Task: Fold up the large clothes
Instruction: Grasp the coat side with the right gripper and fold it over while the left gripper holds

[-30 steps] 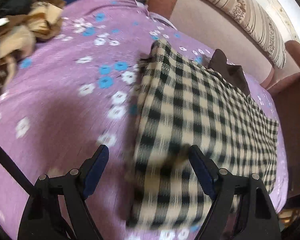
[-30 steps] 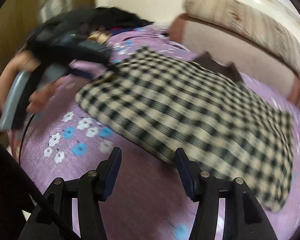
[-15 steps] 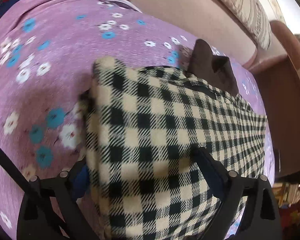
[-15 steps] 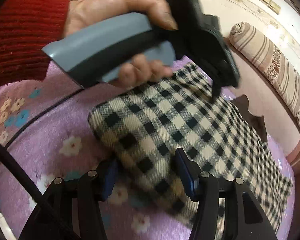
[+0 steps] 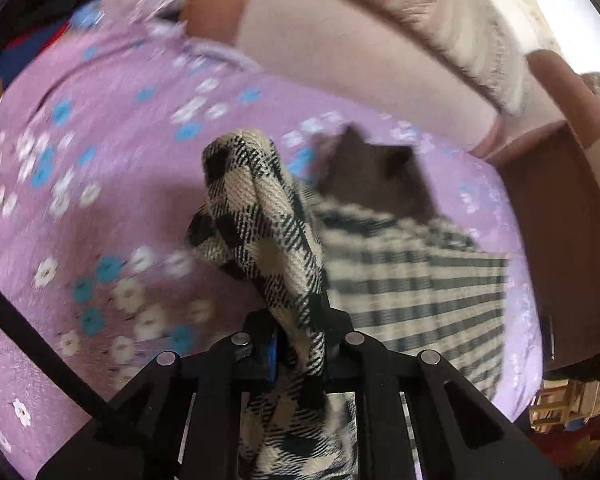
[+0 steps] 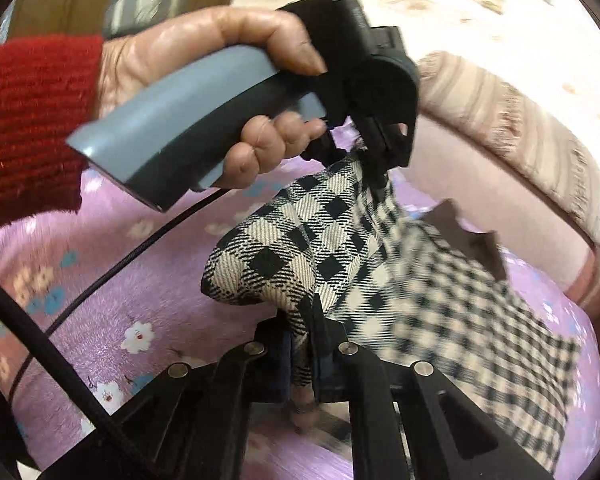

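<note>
Shirt (image 5: 412, 292), black-and-cream check, is lying on the purple flowered bed (image 5: 100, 208), near edge bunching up off it. Left claw (image 5: 296, 344) is pinching one corner, right claw (image 6: 300, 344) is pinching the other. Sofa (image 5: 340, 48) is sitting behind the bed.

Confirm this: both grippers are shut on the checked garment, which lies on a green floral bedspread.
Not quite: the bedspread is purple, not green, as both wrist views show. The rest holds: the left gripper and right gripper are each shut on the checked garment.
</note>
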`<state>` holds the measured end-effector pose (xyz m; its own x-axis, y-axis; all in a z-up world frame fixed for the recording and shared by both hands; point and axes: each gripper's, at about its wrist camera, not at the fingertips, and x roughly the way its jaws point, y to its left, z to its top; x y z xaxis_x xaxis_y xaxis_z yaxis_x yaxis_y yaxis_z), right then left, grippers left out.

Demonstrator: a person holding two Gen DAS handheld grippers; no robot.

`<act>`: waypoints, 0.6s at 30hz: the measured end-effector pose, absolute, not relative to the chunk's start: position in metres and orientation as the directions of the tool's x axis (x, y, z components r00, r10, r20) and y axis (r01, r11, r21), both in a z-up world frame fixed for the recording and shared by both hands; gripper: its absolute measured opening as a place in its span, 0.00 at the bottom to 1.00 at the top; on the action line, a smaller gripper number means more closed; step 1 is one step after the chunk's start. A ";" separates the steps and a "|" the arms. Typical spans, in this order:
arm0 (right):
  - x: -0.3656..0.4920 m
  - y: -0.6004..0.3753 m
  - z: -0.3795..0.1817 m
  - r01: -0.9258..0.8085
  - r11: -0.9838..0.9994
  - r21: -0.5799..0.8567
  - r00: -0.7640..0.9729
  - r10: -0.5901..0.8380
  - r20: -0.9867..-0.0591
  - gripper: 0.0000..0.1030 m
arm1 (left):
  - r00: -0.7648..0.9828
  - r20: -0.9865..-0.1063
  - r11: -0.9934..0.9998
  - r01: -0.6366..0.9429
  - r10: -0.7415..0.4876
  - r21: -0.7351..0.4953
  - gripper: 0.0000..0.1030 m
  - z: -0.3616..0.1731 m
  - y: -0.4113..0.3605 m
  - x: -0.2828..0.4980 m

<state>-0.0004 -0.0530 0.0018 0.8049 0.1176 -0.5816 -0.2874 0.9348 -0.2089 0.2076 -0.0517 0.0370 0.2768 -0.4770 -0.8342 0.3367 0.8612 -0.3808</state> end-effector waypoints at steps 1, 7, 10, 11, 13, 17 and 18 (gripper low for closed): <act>-0.004 -0.063 0.008 -0.264 0.944 -0.199 0.816 0.109 -0.568 0.07 | 0.281 -0.829 0.854 0.359 -0.484 -0.377 0.13 0.048 -0.066 0.203; -0.031 -0.158 0.035 -0.082 0.993 -0.089 0.851 0.023 -0.525 0.07 | 0.266 -0.816 0.789 0.520 -0.514 -0.327 0.11 0.089 -0.189 0.166; -0.050 -0.208 0.034 0.016 0.998 -0.054 0.845 -0.042 -0.533 0.07 | 0.218 -0.825 0.744 0.590 -0.521 -0.313 0.11 0.086 -0.257 0.147; -0.059 -0.222 0.032 0.045 0.998 -0.042 0.839 -0.060 -0.540 0.07 | 0.205 -0.831 0.731 0.612 -0.516 -0.303 0.11 0.082 -0.279 0.139; -0.072 -0.251 0.022 0.111 0.993 -0.034 0.821 -0.111 -0.560 0.07 | 0.180 -0.843 0.701 0.656 -0.507 -0.281 0.11 0.072 -0.319 0.121; -0.092 -0.294 -0.004 0.195 0.981 0.021 0.769 -0.139 -0.624 0.07 | 0.129 -0.884 0.661 0.713 -0.450 -0.232 0.15 0.045 -0.385 0.094; -0.092 -0.302 -0.012 0.194 0.980 0.054 0.752 -0.113 -0.649 0.08 | 0.123 -0.890 0.663 0.713 -0.440 -0.229 0.20 0.041 -0.392 0.092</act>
